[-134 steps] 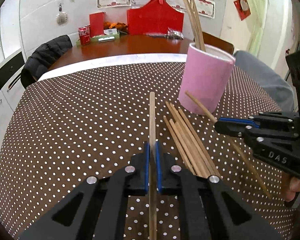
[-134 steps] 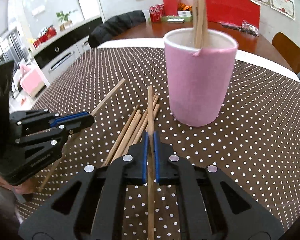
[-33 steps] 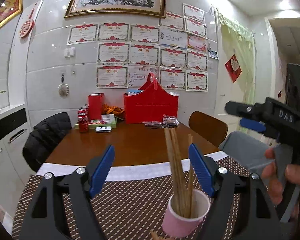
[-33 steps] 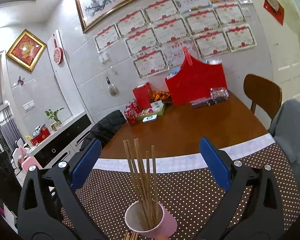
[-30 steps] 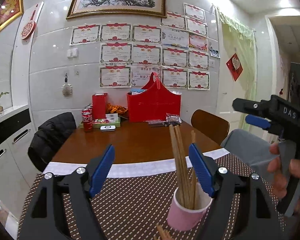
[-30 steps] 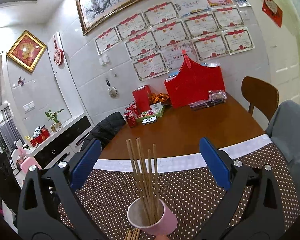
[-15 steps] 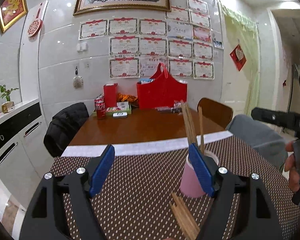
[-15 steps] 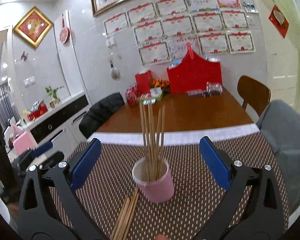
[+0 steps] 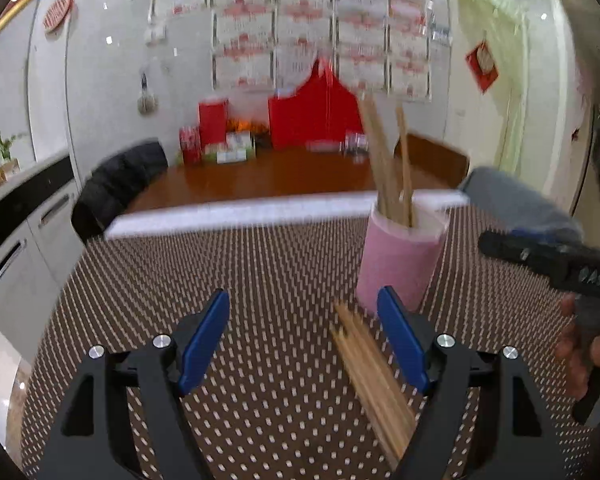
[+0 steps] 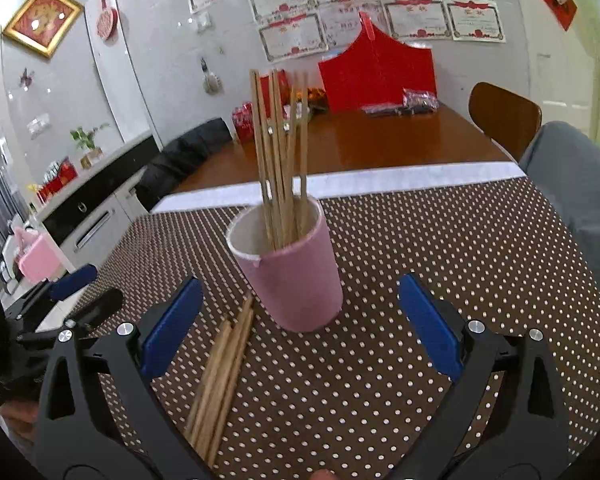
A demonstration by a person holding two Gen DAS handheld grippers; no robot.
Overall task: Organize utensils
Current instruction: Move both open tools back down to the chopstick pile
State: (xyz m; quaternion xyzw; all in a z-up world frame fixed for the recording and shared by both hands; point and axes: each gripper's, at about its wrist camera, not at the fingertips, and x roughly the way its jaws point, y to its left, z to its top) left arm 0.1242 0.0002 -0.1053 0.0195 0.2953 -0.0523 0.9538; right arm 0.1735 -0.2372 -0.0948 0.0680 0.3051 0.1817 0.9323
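Note:
A pink cup [image 10: 292, 276] stands on the brown dotted tablecloth [image 10: 460, 264] with several wooden chopsticks [image 10: 280, 152] upright in it. A bundle of loose chopsticks [image 10: 220, 380] lies on the cloth just left of the cup. My right gripper [image 10: 300, 328] is open and empty, above the cloth in front of the cup. In the left wrist view the cup [image 9: 396, 268] is at the right and the loose chopsticks [image 9: 372, 372] lie by the right finger. My left gripper [image 9: 304, 340] is open and empty. The right gripper [image 9: 548, 256] shows at that view's right edge.
A wooden table [image 10: 360, 140] behind holds a red bag [image 10: 376, 76], cans and small boxes. A brown chair [image 10: 504, 120] and a grey cushion [image 10: 580, 184] are at the right. Cabinets [image 10: 92, 216] line the left wall. The left gripper [image 10: 60, 304] shows at the right wrist view's left edge.
Both grippers have let go of their chopsticks, which now stand in the cup. Both have come down toward the tablecloth over the last second, jaws wide open.

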